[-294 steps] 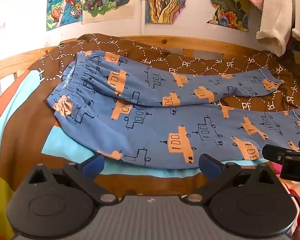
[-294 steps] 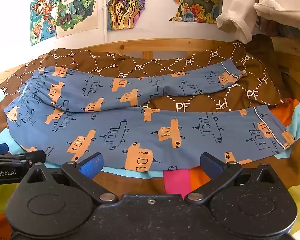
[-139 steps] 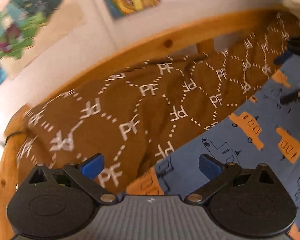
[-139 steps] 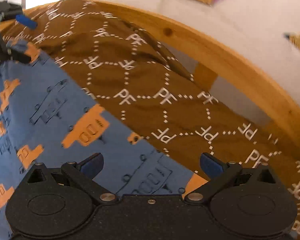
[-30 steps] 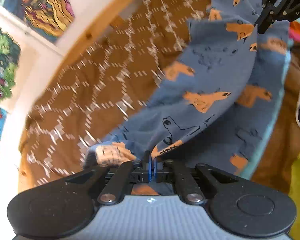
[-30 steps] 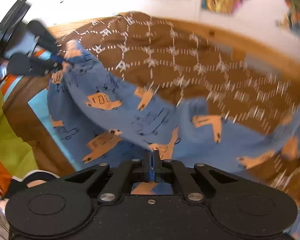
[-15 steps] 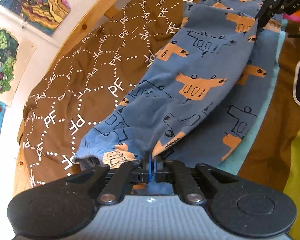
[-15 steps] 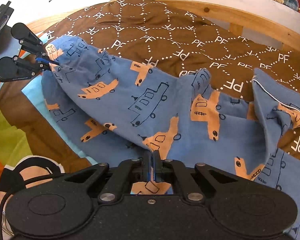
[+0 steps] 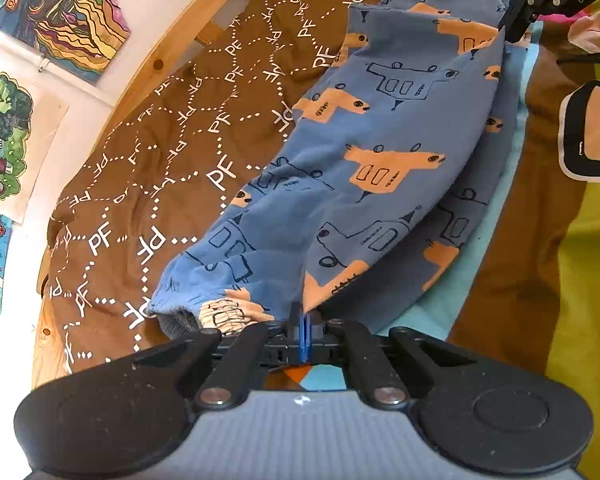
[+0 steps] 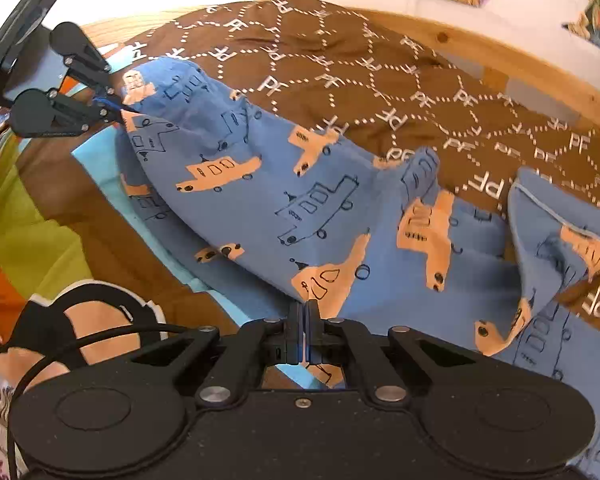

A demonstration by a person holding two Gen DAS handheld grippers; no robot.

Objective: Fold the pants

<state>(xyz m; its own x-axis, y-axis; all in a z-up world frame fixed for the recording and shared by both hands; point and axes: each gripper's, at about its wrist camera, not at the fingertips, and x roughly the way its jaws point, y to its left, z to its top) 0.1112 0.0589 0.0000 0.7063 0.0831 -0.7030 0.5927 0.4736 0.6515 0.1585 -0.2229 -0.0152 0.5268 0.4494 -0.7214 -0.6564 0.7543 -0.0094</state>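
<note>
Risk of a crooked fold: left gripper (image 9: 300, 320) and right gripper (image 10: 302, 316) each pinch blue truck-print cotton pants (image 9: 380, 152); uneven tension drags the far cuff askew.

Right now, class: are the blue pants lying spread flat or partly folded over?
Partly folded. The pants have one leg doubled over the other, its edge pinched by the left claw and right claw.

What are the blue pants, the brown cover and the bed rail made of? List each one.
Blue pants: soft matte knit, probably cotton; they drape and gather at the waistband.
Brown cover: matte woven cloth, softly creased, printed white PF.
Bed rail: light wood, likely pine; knots and grain show.
</note>
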